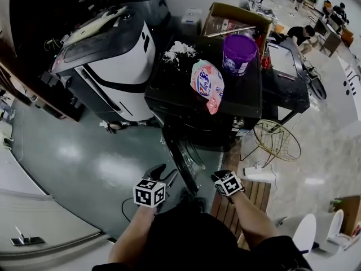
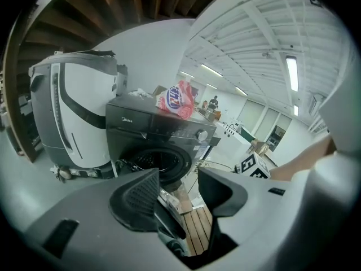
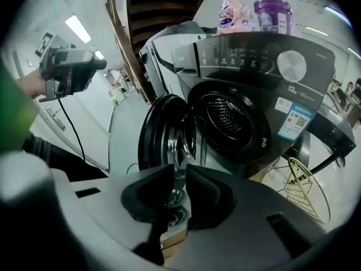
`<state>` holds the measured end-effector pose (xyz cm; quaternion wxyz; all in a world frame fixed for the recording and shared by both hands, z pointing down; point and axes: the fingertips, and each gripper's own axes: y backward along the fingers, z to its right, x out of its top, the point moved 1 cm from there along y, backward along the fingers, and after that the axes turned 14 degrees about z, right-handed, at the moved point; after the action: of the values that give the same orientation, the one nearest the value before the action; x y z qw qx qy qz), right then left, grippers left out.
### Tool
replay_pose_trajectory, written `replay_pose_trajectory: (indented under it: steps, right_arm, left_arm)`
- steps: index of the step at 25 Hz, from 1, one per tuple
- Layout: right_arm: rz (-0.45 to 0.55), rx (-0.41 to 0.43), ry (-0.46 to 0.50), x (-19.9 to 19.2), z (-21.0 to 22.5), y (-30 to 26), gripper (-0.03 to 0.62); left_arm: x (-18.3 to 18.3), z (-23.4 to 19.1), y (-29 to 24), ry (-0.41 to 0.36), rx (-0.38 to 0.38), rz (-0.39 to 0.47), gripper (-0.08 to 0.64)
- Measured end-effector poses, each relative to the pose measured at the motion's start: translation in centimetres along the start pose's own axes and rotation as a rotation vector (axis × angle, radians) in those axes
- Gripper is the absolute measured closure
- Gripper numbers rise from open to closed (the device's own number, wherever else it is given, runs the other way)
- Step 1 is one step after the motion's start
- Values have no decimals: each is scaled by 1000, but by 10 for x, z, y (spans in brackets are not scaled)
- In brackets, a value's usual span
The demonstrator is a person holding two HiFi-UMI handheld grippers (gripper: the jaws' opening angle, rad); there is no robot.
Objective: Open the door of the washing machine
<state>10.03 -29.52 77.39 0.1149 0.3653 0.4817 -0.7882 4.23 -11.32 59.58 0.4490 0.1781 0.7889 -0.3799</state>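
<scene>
Standing swung wide, the door is hanging from the left side of the washing machine mouth as the right gripper view shows it. Its free rim is pointing toward the person, so the opening looks done. In the head view it is lying between both grippers. The right gripper is aiming at that rim, just short of it, fingers nearly together and pinching nothing. The left gripper is holding its fingers spread and empty.

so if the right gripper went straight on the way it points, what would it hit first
Probably the open door of the washing machine, dead ahead of the right gripper; depth is hard to judge.
</scene>
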Motion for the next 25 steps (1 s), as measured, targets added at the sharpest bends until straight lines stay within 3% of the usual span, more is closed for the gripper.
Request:
replay_pose_trajectory:
  steps: [17, 20, 25]
  right_arm:
    - [168, 9, -99, 11, -17, 59, 528]
    - [213, 13, -94, 33, -19, 62, 529]
    - [339, -11, -35, 105, -14, 70, 532]
  left_arm:
    - [32, 2, 37, 21, 45, 108, 331]
    - [41, -11, 41, 25, 63, 120, 331]
    - [65, -30, 39, 5, 48, 134, 331]
